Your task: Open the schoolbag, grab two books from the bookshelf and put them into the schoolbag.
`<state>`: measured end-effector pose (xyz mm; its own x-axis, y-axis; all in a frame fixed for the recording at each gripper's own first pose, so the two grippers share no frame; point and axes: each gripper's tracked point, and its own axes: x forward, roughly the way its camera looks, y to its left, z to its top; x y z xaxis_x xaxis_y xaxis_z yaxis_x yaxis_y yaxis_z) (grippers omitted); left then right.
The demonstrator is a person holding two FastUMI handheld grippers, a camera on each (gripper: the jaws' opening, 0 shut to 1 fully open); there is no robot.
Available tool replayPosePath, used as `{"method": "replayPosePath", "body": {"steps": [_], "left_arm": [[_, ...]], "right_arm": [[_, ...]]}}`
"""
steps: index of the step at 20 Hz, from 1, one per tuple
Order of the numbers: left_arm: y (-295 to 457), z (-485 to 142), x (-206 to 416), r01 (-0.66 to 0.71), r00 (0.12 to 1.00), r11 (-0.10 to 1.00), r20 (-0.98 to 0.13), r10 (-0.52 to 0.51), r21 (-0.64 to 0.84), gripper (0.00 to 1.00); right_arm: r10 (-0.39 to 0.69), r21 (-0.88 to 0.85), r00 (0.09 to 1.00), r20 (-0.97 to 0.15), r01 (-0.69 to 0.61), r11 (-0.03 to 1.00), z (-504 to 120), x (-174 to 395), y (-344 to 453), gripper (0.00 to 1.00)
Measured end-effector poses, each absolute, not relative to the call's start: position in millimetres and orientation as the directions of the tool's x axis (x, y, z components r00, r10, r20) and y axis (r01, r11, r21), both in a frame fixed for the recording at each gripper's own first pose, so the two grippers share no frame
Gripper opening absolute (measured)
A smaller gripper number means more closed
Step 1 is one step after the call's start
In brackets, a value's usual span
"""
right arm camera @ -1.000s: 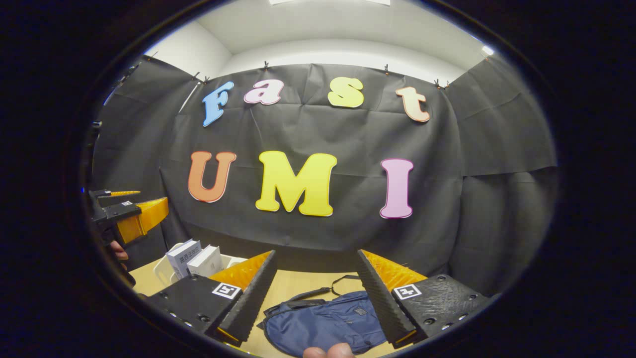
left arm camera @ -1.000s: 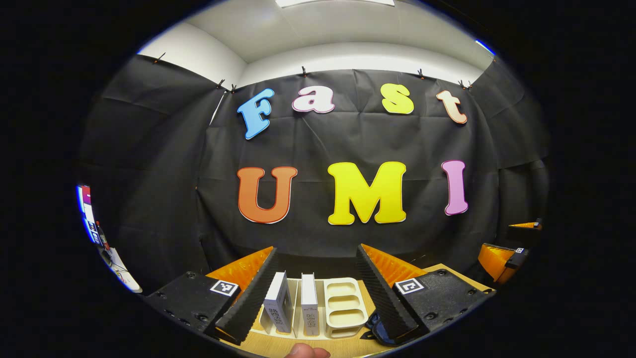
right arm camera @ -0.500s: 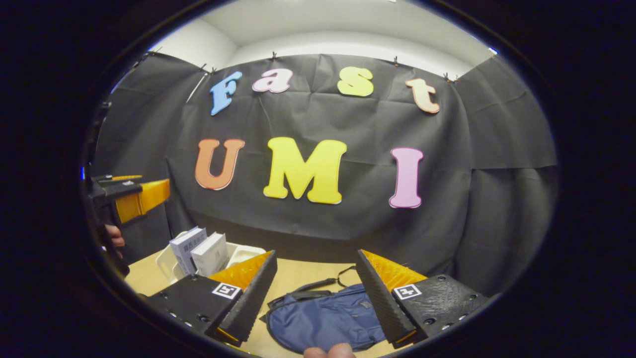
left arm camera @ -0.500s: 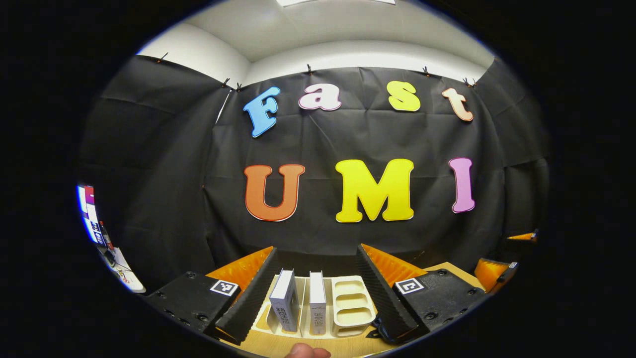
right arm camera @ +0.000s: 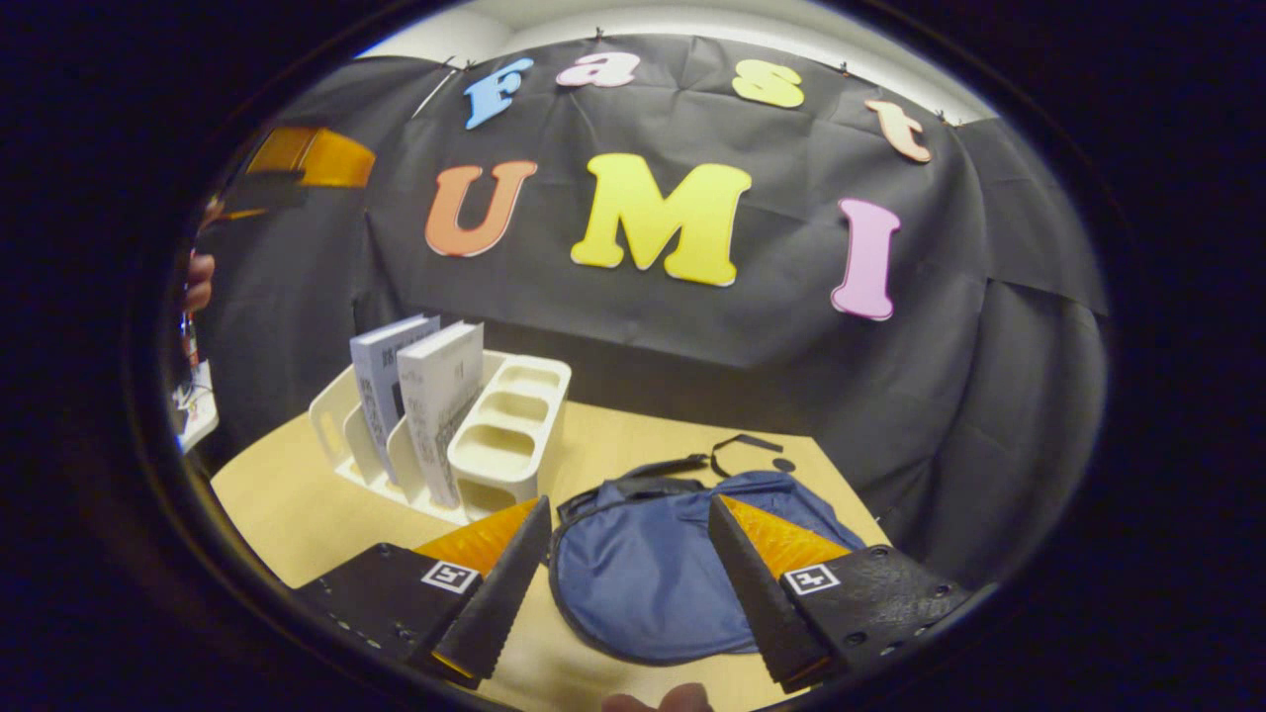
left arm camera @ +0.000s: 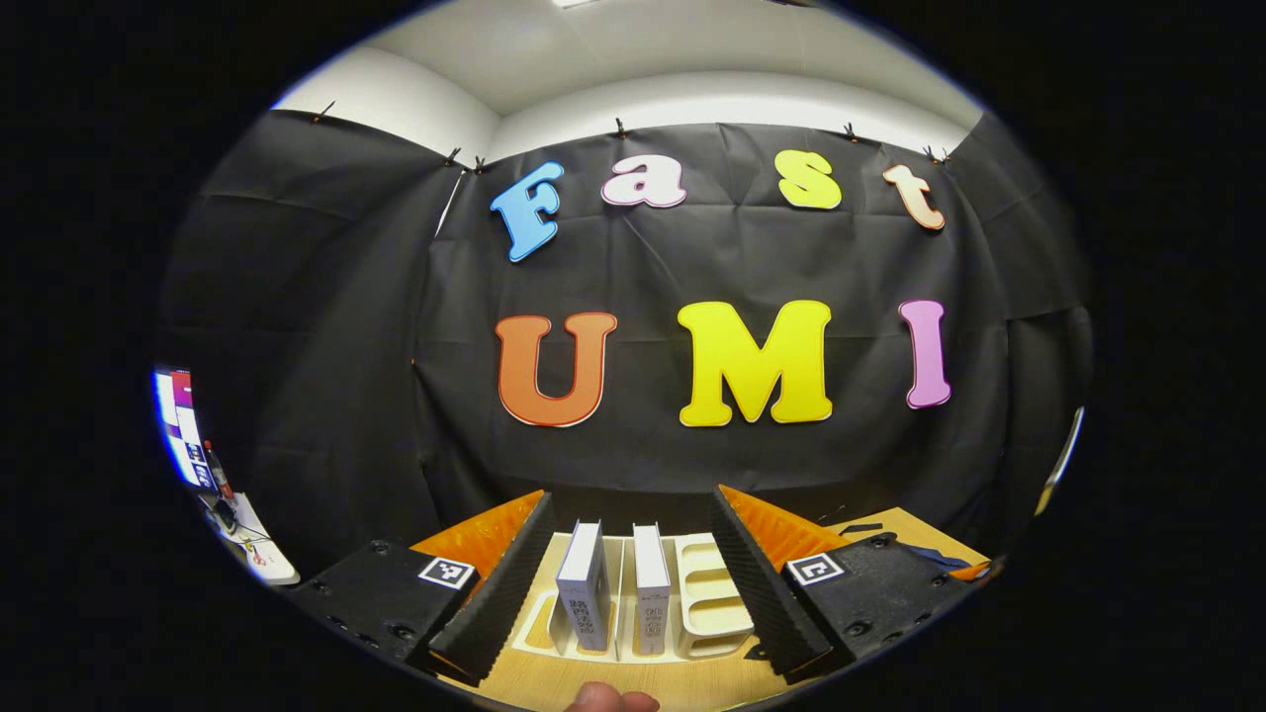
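Even overhead light is falling on the table (right arm camera: 297, 494), casting soft shadows beside the bookshelf (right arm camera: 514, 425). Fisheye bending is curving everything far from it, and the left gripper (right arm camera: 297, 163) is blurring.

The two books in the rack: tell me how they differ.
In the right gripper view, the outer book has a bluish-grey cover, while the inner book is white. The outer book stands farther from the schoolbag, the inner one nearer. Both stand upright in the white rack, untouched.
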<state>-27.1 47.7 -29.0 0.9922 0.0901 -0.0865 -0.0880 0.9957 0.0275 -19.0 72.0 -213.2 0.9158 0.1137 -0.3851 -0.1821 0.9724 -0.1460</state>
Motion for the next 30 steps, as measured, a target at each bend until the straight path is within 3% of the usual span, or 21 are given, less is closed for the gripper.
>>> {"method": "replayPosePath", "body": {"steps": [6, 12, 23, 27, 30], "left_arm": [[63.2, -27.2, -41.0, -0.118, 0.989, 0.991, -0.087, 0.123, 0.060, 0.99], [84.9, -29.0, -56.5, -0.172, 0.979, 0.981, -0.099, 0.181, 0.087, 0.98], [100.8, -38.8, -65.4, -0.214, 0.965, 0.972, -0.135, 0.226, 0.094, 0.98], [101.4, -40.2, -67.5, -0.219, 0.963, 0.971, -0.139, 0.231, 0.090, 0.98], [101.8, -40.9, -68.5, -0.219, 0.963, 0.972, -0.144, 0.230, 0.088, 0.99]], "right_arm": [[0.145, -0.205, 0.849, -0.508, -0.284, 0.937, -298.4, -19.9, 98.1, 0.96], [0.096, -0.259, 0.805, -0.585, -0.298, 0.919, -356.7, -12.1, 98.5, 0.96], [-0.056, -0.336, 0.823, -0.565, -0.168, 0.927, -377.9, 14.4, 73.9, 0.98], [-0.096, -0.357, 0.836, -0.540, -0.125, 0.926, -377.9, 25.8, 66.1, 0.92], [-0.091, -0.329, 0.807, -0.584, -0.133, 0.935, -393.6, 30.1, 67.7, 0.88]]}}
